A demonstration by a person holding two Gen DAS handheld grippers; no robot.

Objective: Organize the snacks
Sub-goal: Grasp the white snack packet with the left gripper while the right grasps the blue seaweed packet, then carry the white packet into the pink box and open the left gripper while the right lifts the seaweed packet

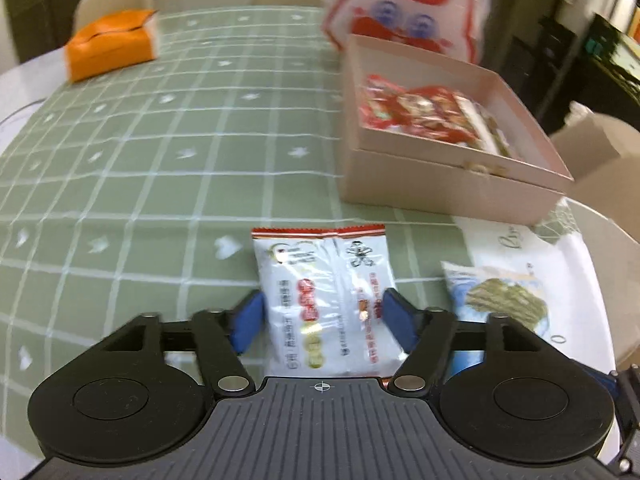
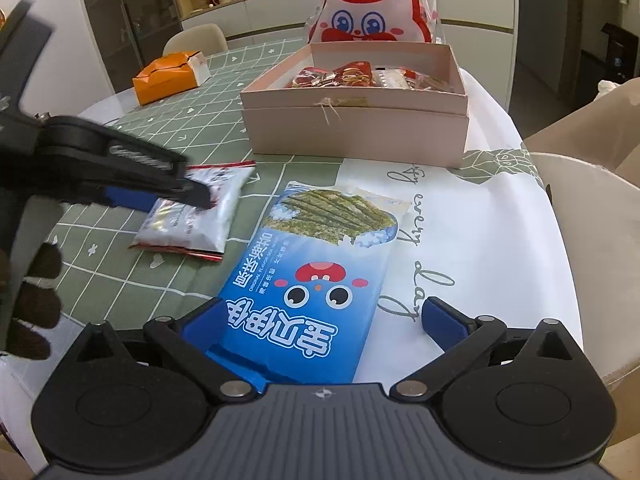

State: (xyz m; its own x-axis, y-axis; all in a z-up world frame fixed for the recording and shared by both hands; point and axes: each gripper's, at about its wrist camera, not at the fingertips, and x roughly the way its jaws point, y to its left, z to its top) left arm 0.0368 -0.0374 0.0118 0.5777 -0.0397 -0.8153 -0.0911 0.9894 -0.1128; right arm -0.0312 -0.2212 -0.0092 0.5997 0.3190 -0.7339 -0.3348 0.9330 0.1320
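Note:
A white snack packet [image 1: 324, 300] with red sealed ends lies flat on the green checked tablecloth [image 1: 160, 160]. My left gripper [image 1: 323, 318] stands open astride it, one blue pad on each side. In the right wrist view that gripper [image 2: 188, 196] hovers over the same white packet [image 2: 192, 216]. A blue seaweed snack packet [image 2: 316, 280] lies on the table between the wide-open jaws of my right gripper [image 2: 324, 324]; its left edge is close to the left pad. The same packet [image 1: 500, 296] shows at the right of the left wrist view. A pink open box [image 2: 352, 132] holds red-wrapped snacks [image 2: 352, 74].
A rabbit-shaped red and white bag [image 2: 372, 4] stands behind the pink box [image 1: 440, 184]. An orange tissue box [image 2: 168, 76] sits at the far left of the table. A cardboard box [image 2: 592, 120] and chairs are beside the table's right edge. A gloved hand [image 2: 36, 304] holds the left gripper.

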